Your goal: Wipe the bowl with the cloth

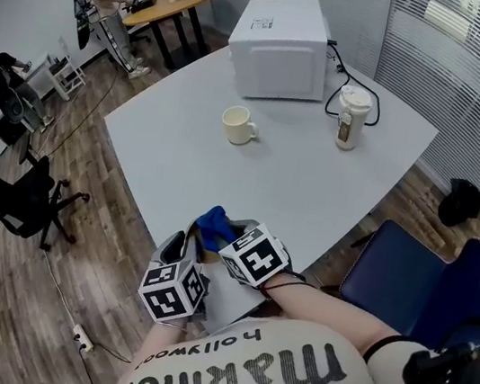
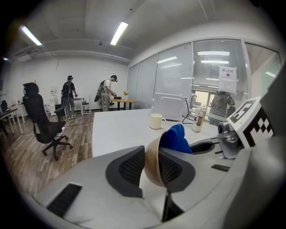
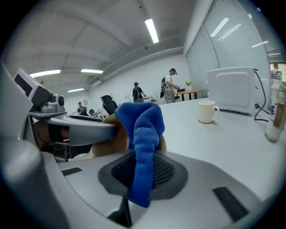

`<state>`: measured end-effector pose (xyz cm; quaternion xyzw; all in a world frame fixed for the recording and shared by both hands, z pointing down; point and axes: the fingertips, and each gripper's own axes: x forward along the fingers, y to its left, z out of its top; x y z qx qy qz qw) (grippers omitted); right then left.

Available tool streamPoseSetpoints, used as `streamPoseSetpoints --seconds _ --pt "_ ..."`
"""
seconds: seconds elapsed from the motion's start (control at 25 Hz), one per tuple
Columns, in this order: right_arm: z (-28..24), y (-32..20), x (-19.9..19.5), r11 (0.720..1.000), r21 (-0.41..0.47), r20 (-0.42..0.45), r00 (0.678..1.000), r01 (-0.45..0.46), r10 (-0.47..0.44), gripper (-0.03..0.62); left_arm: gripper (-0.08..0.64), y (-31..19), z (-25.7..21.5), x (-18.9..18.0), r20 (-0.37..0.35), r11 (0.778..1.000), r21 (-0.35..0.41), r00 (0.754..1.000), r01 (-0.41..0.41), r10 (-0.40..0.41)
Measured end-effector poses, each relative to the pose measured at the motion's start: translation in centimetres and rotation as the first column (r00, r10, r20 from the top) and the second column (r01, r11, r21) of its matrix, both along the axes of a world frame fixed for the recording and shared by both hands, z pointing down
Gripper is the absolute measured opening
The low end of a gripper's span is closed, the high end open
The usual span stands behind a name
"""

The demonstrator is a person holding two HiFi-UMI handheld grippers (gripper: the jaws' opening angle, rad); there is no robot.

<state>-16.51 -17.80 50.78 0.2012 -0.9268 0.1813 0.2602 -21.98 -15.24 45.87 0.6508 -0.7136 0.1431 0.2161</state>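
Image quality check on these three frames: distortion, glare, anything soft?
Head view: even light, the table edges bow slightly, the mug is sharp. Left gripper view: heavy fisheye with dark corners, the ceiling strip light is blown out, the near bowl is a little soft. Right gripper view: same fisheye, the cloth weave is crisp.

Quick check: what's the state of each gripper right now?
Left gripper: closed on the wall of the bowl.
Right gripper: closed on the blue cloth.
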Motion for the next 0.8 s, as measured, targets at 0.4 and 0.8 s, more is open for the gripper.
streamPoseSetpoints --seconds 0.4,0.8 --pt "-0.6 -2.1 2.1 0.996 0.01 0.018 0.996 -0.092 0.092 0.06 0.074 -0.7 0.2 0.4 0.0 1.0 -0.004 1.0 0.002 -0.002" --pt "-4.0 -4.0 2.4 0.983 -0.025 0.176 0.967 -0.183 0.184 0.061 0.032 0.6 0.3 -4.3 -0.058 0.986 0.008 0.984 0.166 -0.166"
